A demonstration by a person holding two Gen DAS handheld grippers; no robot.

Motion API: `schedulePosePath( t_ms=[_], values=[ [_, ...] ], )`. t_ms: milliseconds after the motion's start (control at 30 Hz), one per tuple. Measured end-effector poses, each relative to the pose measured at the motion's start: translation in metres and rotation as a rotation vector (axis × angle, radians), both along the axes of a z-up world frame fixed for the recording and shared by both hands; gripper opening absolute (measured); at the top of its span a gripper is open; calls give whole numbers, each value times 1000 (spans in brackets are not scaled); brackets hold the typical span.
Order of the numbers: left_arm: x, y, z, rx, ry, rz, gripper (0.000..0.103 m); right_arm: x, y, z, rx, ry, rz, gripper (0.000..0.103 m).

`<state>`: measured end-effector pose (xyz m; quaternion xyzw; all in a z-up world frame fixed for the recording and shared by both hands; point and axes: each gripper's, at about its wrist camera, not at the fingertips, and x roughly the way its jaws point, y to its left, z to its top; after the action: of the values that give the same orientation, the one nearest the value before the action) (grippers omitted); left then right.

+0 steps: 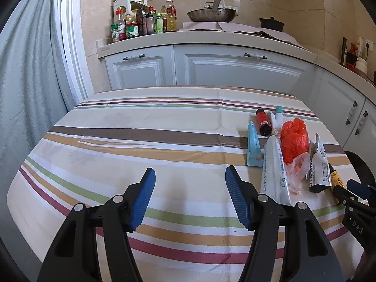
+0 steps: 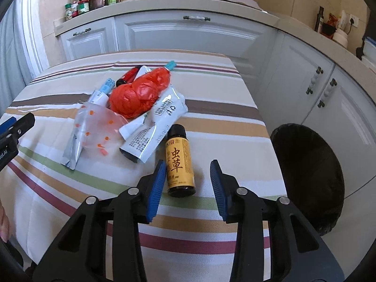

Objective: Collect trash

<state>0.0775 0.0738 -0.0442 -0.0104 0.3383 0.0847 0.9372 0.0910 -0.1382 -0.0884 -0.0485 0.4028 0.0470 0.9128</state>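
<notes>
A small yellow bottle (image 2: 179, 162) with a dark cap lies on the striped tablecloth (image 2: 211, 122). My right gripper (image 2: 188, 164) is open around it; the left pad is close to its side and the right pad stands apart. Behind it lies a heap of trash: a crumpled red plastic bag (image 2: 141, 94), a white pouch (image 2: 155, 127), a clear bag with orange spots (image 2: 96, 127), and a small red bottle (image 2: 128, 75). My left gripper (image 1: 190, 169) is open over bare cloth, left of the heap, with a silver-white pouch (image 1: 273, 169) and a blue tube (image 1: 253, 145) just to its right.
A black bin (image 2: 310, 178) stands on the floor off the table's right edge. White kitchen cabinets (image 1: 235, 70) run behind and to the right, with bottles (image 1: 138, 23) and a pan (image 1: 211, 15) on the counter. A grey curtain (image 1: 28, 94) hangs at the left.
</notes>
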Motion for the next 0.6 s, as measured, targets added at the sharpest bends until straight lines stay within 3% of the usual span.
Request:
schedulePosePath(
  t_ms=[100, 200, 600],
  values=[
    [0, -4, -1, -1, 3, -12, 61, 2, -1, -1, 6, 3, 7, 38],
    [0, -9, -3, 0, 8, -25, 61, 2, -1, -2, 4, -3, 17, 23],
    [1, -39, -6, -12, 26, -100, 65, -2, -24, 4, 35, -34, -21, 23]
  ],
)
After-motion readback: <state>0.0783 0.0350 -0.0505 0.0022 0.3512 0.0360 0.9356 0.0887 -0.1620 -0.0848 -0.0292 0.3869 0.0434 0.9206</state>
